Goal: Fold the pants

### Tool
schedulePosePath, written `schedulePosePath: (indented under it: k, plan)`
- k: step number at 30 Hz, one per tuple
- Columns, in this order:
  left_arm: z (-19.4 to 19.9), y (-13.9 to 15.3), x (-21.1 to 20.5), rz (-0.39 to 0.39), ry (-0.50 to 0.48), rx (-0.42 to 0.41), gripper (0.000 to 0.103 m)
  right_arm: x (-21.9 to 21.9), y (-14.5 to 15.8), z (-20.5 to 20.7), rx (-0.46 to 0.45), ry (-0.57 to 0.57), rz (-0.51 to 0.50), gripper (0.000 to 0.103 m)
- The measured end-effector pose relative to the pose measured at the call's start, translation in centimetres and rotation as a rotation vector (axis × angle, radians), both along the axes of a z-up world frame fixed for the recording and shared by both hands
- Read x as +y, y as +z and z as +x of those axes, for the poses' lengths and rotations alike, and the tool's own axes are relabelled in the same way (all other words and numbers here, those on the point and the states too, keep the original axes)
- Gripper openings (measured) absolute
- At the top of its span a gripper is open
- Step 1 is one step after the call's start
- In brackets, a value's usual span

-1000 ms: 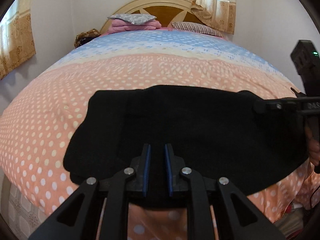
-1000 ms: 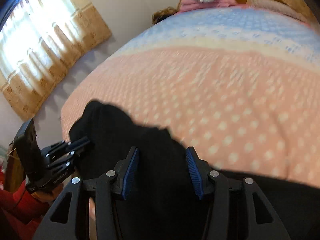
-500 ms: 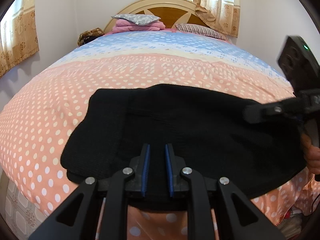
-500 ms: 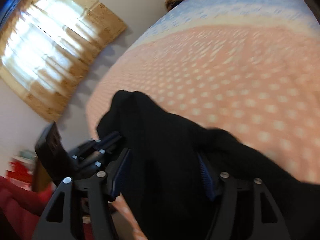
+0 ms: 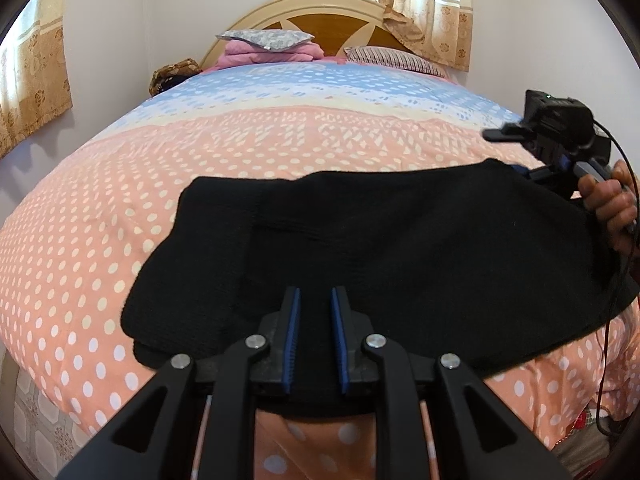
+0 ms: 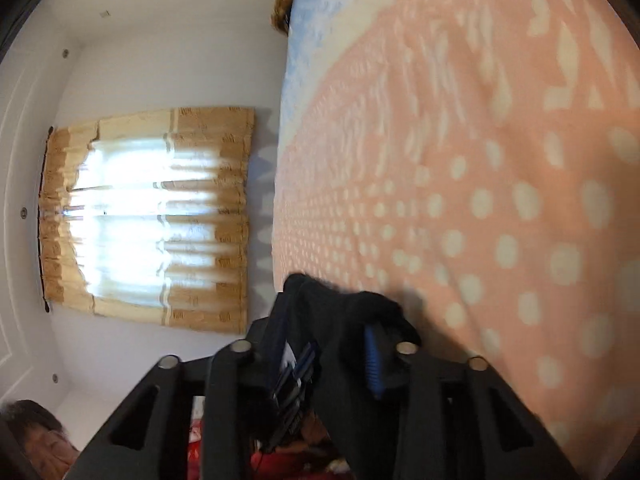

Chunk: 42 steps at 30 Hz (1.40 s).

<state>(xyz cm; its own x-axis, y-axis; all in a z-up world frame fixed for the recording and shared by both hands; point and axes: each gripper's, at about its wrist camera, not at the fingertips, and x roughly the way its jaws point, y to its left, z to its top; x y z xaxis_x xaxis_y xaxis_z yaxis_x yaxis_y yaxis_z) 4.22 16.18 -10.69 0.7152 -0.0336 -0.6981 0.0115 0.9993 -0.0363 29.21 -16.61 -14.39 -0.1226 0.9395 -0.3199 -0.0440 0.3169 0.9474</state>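
Black pants lie folded across the near edge of the dotted pink bedspread. My left gripper rests on their near hem, its blue pads a narrow gap apart with black cloth in it. At the pants' right end a hand holds my right gripper. In the right wrist view, rolled sideways, the right gripper has its jaws closing on a bunched fold of the pants. That fold drapes over the fingers and hides much of the left pad.
Folded pink bedding with a grey pillow and a striped pillow sit by the wooden headboard. Curtained windows are on the walls. A cable hangs at the bed's right edge. A person's head shows low down.
The right gripper rolled sideways and dropped toward the pants' right end, and its jaws narrowed around bunched cloth. The left gripper and the spread pants stayed put.
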Motion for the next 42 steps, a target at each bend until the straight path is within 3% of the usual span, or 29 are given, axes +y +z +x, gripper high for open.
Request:
schedulePosePath:
  k: [2,5,7,9,13,16,18,19,21,25,27,29,30,32,34,38,42]
  plan:
    - [-0.1,0.0,-0.1,0.003,0.001,0.001,0.020,-0.6,1.6,-0.3,-0.072,0.023,-0.093,0.035]
    - [-0.2,0.0,-0.2,0.010,0.007,-0.008,0.020,-4.1,4.7,-0.5,-0.222,-0.086,-0.274,0.035]
    - [-0.3,-0.1,-0.7,0.040,0.014,-0.024,0.020,-7.2,6.7,-0.6,-0.328,-0.235,-0.486,0.035]
    - [-0.3,-0.2,-1.2,0.077,0.023,-0.034,0.020,-8.8,7.4,-1.4,-0.426,-0.306,-0.734,0.035]
    - [0.0,0.0,-1.0,0.073,0.043,-0.020,0.020,-11.4,7.8,-2.3,-0.452,-0.367,-0.739,0.035]
    - [0.4,0.2,-0.4,0.027,0.048,-0.002,0.020,-13.5,9.9,-3.2,-0.528,-0.543,-0.926,0.035]
    - [0.4,0.2,-0.4,0.012,0.055,0.002,0.020,-16.8,11.4,-3.1,-0.517,-0.700,-1.102,0.036]
    - [0.3,0.2,-0.4,0.001,0.064,0.003,0.020,-18.7,11.8,-2.6,-0.491,-0.768,-1.232,0.044]
    - [0.2,0.1,-0.4,-0.013,0.078,0.004,0.020,-21.6,11.9,-1.7,-0.443,-0.833,-1.362,0.055]
    - [0.2,0.1,-0.6,-0.001,0.077,0.009,0.020,-27.1,9.2,1.6,-0.298,-0.854,-1.627,0.056]
    - [0.2,0.1,-0.6,-0.005,0.080,0.010,0.020,-29.4,7.3,2.6,-0.228,-0.825,-1.629,0.056]
    - [0.2,0.2,-0.7,0.002,0.080,0.012,0.021,-30.1,6.3,3.1,-0.222,-0.822,-1.570,0.052]
    - [0.2,0.1,-0.7,0.005,0.079,0.012,0.021,-30.2,6.6,3.0,-0.234,-0.828,-1.548,0.044]
    - [0.3,0.1,-0.8,0.011,0.078,0.012,0.021,-30.5,7.0,2.8,-0.249,-0.821,-1.520,0.006]
    - [0.4,0.1,-0.6,0.008,0.078,0.013,0.021,-30.9,7.9,1.8,-0.268,-0.842,-1.477,0.006]
    - [0.4,0.1,-0.5,-0.004,0.078,0.015,0.021,-32.8,11.0,-2.6,-0.332,-0.989,-1.217,0.005]
    - [0.4,0.1,-0.5,-0.006,0.079,0.015,0.021,-36.3,14.8,-10.0,-0.414,-1.127,-1.001,0.005]
